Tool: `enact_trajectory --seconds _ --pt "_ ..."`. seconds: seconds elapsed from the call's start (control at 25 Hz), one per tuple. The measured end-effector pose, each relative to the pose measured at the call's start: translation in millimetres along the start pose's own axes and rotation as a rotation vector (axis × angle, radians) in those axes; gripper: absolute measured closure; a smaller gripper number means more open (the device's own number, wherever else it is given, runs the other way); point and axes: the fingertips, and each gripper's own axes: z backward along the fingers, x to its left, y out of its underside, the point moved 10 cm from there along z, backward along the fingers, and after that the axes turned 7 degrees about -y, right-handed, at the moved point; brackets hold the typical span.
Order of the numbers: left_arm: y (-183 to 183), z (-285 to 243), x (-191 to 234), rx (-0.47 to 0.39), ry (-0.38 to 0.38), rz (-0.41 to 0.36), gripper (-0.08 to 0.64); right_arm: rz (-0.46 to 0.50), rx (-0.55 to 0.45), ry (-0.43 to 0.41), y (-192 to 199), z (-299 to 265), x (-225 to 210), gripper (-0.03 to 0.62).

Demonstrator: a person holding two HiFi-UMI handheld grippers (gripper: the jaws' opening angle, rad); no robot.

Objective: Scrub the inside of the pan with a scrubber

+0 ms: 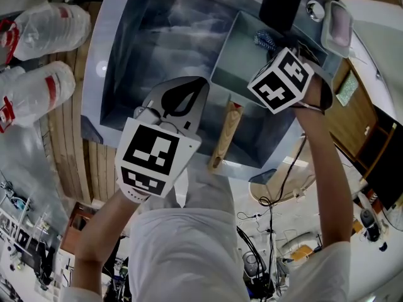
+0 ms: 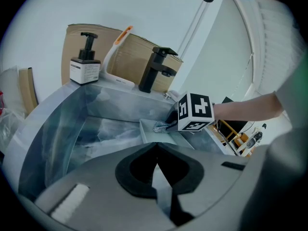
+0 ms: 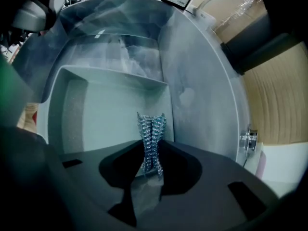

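Wood-planked worktop [image 1: 75,137] ran down the left of the head view, with two clear plastic bottles [image 1: 44,22] lying on it beside the steel sink [image 1: 151,30]. My left hand-held gripper [image 1: 200,85] hovered over the sink's near part, its jaws pressed together with nothing between them. Just right of it, a wooden handle [image 1: 225,134] slanted across the sink's front rim. Further right, the square steel pan [image 1: 245,61] stood inside the sink, in its right part. My right hand-held gripper [image 3: 150,160] reached into the pan with its jaws clamped on the metal scrubber [image 3: 151,134]. The scrubber's free end pointed at the pan's floor, but I could not tell whether it touched. Behind the sink, the left gripper view showed a pump bottle [image 2: 85,61], a white brush [image 2: 115,52] with an orange tip, and a black tap [image 2: 156,71].
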Motion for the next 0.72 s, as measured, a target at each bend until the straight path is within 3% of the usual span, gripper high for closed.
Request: enact_trajectory --seconds 0.72 --pt "7.0 14.3 6.0 -0.014 -0.009 0.009 0.555 0.039 0.062 -0.136 5.4 12.2 23.8 0.501"
